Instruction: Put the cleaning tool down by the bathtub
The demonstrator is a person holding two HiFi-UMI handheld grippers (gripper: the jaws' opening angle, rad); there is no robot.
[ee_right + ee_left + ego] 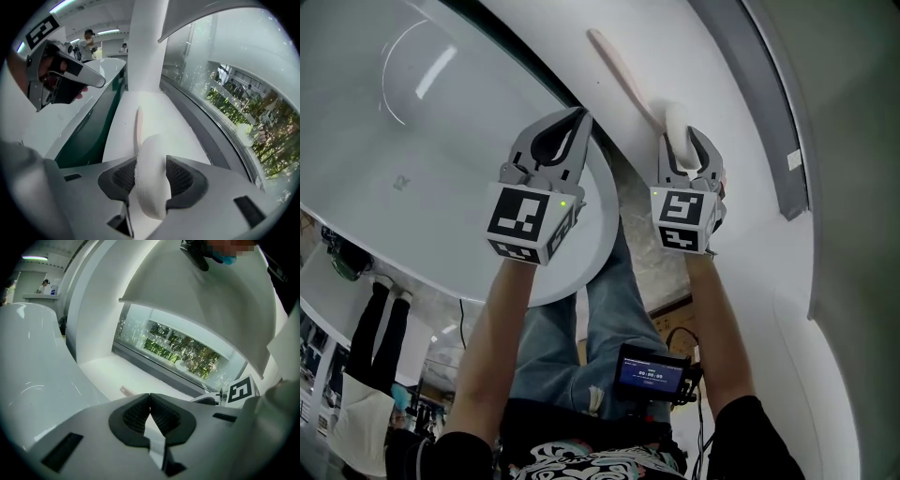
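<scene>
The cleaning tool has a pale pink handle and a white sponge head. Its handle lies along the white ledge beside the bathtub. My right gripper is shut on the sponge head, and in the right gripper view both pads touch its sides. My left gripper hovers a little to the left over the tub's rim, shut with nothing between its jaws. The tip of the pink handle shows faintly in the left gripper view.
A dark window frame and a long window run along the far side of the ledge. The green tub side drops off left of the ledge. My legs in jeans and a small screen device are below.
</scene>
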